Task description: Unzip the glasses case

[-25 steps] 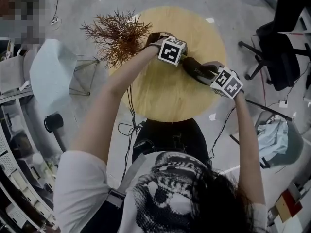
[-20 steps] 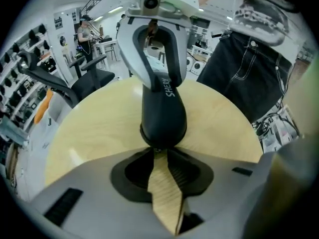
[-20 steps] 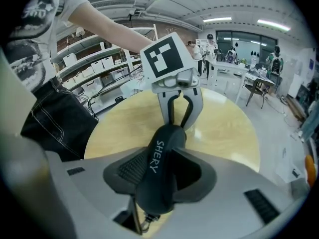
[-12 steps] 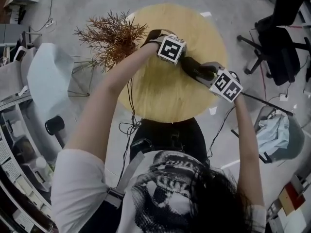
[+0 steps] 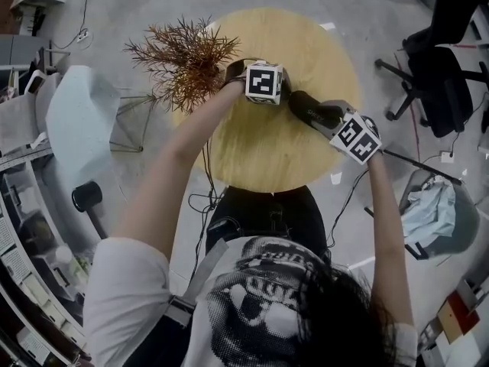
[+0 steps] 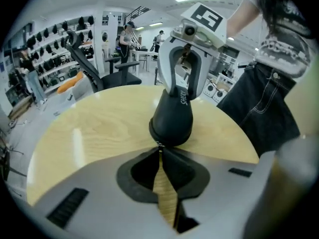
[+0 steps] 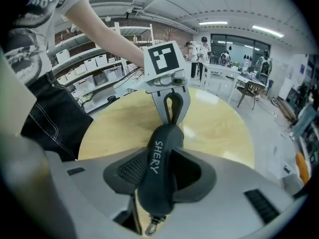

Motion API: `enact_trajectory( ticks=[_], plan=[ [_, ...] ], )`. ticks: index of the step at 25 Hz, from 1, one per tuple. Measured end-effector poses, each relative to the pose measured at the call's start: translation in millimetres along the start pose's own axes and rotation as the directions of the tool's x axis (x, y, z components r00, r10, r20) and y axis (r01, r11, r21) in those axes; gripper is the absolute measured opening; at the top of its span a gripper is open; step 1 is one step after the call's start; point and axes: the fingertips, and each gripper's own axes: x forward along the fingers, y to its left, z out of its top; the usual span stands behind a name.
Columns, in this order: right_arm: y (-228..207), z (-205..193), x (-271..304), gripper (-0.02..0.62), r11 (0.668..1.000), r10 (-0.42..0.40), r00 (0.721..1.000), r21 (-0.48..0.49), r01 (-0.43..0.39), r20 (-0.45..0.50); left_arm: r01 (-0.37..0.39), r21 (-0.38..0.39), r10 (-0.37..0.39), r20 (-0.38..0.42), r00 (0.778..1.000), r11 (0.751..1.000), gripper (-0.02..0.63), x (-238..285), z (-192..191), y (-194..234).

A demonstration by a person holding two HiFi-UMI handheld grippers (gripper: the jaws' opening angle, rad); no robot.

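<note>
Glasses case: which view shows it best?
The right gripper view: the glasses case fills the middle, clamped in the right gripper, lettering readable. The left gripper view shows one end, where the left gripper's jaws have just been closing on the zipper pull. The head view: a small dark shape.

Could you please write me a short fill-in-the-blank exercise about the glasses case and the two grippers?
1. The right gripper is clamped on the black oval zipped glasses case, which bears the white word ____.
2. The light wooden table under both grippers is ____ in shape.
3. The gripper pinching the small metal zip pull is the person's ____ one.
Missing words: SHERY; round; left.
Note: the jaws of the left gripper have just been closing, with that pull between them.
</note>
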Motion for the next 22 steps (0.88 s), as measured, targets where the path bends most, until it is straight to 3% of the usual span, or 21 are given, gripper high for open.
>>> enact_trajectory(
  ticks=[9,14,22],
  plan=[
    [1,0,2,0.152,0.999,-0.045,0.999,-0.005,0.045,-0.008,-0.159,-0.143,0.166,0.036,0.985,0.977,0.012,-9,-7,-2],
    [1,-1,2,0.152,0.998,-0.068,0.998,0.001,0.068,-0.012,-0.195,-0.156,0.200,0.018,0.980,0.968,0.012,-8,-7,-10],
    [0,-1,2,0.152,0.996,-0.089,0.996,0.019,0.089,0.004,-0.190,-0.167,0.195,0.012,0.981,0.967,0.012,-2,-8,-37]
  ],
)
